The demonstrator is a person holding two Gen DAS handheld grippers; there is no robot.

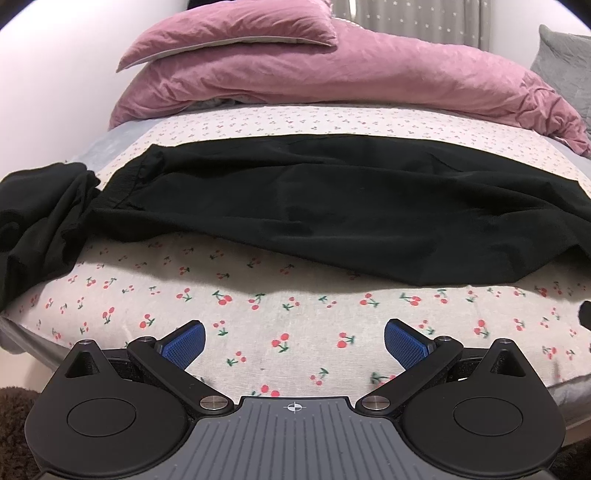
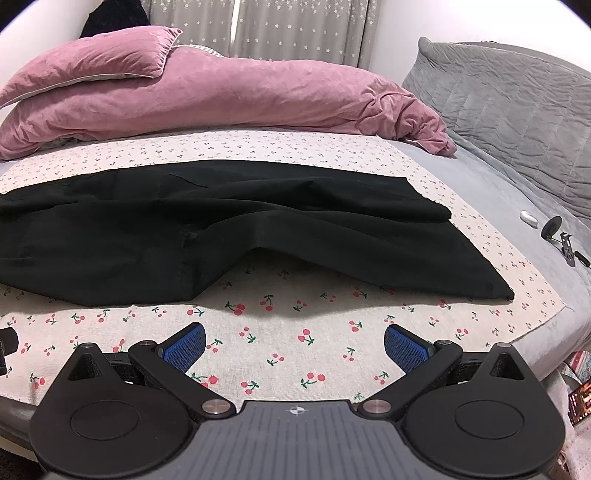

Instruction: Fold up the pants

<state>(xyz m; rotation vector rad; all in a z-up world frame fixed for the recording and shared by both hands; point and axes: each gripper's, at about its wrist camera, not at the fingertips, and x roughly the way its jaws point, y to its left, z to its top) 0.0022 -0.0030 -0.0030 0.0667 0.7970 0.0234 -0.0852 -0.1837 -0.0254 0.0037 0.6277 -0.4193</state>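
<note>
**A:** What surrounds the work area?

**B:** A bed covered by a cream cotton sheet printed with red cherries [image 1: 295, 332]. Behind it lies a crumpled pink velvet duvet [image 1: 332, 81] with a matching pink pillow [image 1: 236, 29] resting on top. To the right stands a grey quilted headboard cushion [image 2: 517, 110]. Near it, on the grey mattress edge, sit a small white oval object [image 2: 528, 218] and a black metal gadget [image 2: 561, 236]; they are too small to identify. A second heap of black cloth [image 1: 40, 218] is bunched at the sheet's left end, touching the pants.

**A:** And the pants?

**B:** The wide black fabric pants [image 1: 314, 210] lie flat across the middle of the sheet, long axis running left to right. The ribbed waistband points left; the legs reach right, splitting into a shallow V whose nearer leg angles toward the sheet's front right corner.

**A:** The grippers?

**B:** The left gripper [image 1: 294, 343] and right gripper [image 2: 294, 343] both hover over bare sheet just short of the pants, blue-padded jaws spread wide, holding nothing. Nothing lies between them and the cloth.
</note>
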